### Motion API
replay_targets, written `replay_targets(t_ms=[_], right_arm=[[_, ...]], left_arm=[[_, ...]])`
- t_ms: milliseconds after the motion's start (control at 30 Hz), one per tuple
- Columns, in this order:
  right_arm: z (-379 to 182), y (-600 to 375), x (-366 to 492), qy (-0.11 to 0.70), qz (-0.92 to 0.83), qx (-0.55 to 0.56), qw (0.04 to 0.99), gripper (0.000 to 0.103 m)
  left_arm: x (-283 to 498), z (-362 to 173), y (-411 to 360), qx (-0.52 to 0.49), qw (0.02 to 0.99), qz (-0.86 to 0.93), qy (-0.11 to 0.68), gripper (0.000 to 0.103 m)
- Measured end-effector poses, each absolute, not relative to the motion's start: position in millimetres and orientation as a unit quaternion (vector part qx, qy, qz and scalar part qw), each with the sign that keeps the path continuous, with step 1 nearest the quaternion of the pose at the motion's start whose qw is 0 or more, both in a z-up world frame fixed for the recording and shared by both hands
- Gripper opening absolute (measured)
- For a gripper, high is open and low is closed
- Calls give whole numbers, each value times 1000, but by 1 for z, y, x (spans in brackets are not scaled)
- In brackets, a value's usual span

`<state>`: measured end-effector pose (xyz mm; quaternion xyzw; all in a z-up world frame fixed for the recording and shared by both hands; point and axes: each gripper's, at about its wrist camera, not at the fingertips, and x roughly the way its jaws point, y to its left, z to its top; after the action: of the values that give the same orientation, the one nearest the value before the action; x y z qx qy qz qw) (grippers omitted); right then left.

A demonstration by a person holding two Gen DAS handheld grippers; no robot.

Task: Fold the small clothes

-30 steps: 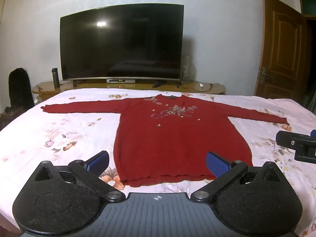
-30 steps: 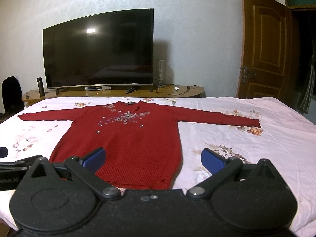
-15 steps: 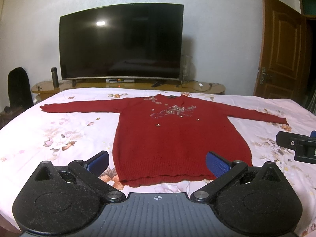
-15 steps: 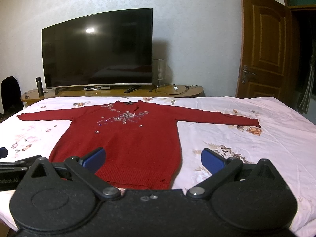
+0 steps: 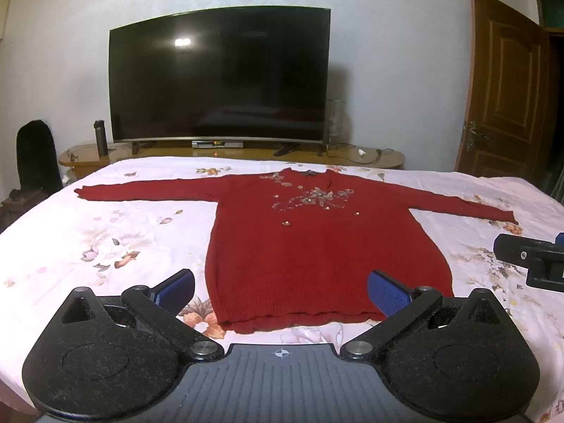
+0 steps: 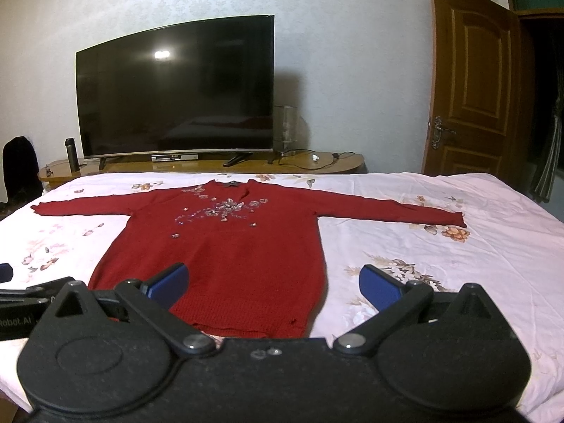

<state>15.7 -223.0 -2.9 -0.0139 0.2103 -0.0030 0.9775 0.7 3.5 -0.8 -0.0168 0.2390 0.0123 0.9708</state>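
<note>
Left wrist view: little differs from half a second ago; the red sweater (image 5: 317,246) sits a touch further right in the frame, and nothing on the bed has shifted. It lies flat and face up across the middle of the floral bedsheet (image 5: 105,232), neckline toward the television (image 5: 218,74) at the top of the frame, both sleeves spread out to the left and right edges. The left gripper (image 5: 281,290) hangs at the bottom centre, its blue pads (image 5: 386,296) spread wide and gripping nothing, just short of the hem. Bare sheet lies open to the left of the sweater body; at the right edge the other gripper's black body intrudes, near the sleeve cuff.

Right wrist view: again almost unchanged, the sweater (image 6: 225,246) only slightly nearer. Here it fills the centre left of the frame, with its hem's right corner between the fingers of the right gripper (image 6: 273,287), whose pads (image 6: 379,287) also stand wide apart and empty. A broad stretch of sheet (image 6: 458,264) opens to the right, below the outstretched sleeve. A wooden door (image 6: 472,81) stands at the upper right.
</note>
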Motion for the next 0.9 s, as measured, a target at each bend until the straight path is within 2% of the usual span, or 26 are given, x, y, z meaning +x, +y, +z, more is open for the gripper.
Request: replay_targets(t_ms=[733, 900], right_arm=[[-3, -221, 14, 206, -3, -13, 978, 102], [-3, -229, 14, 206, -12, -9, 978, 102]], left_arm=[[0, -3, 3, -20, 970, 14, 241, 103], [13, 0, 13, -63, 965, -9, 255, 103]])
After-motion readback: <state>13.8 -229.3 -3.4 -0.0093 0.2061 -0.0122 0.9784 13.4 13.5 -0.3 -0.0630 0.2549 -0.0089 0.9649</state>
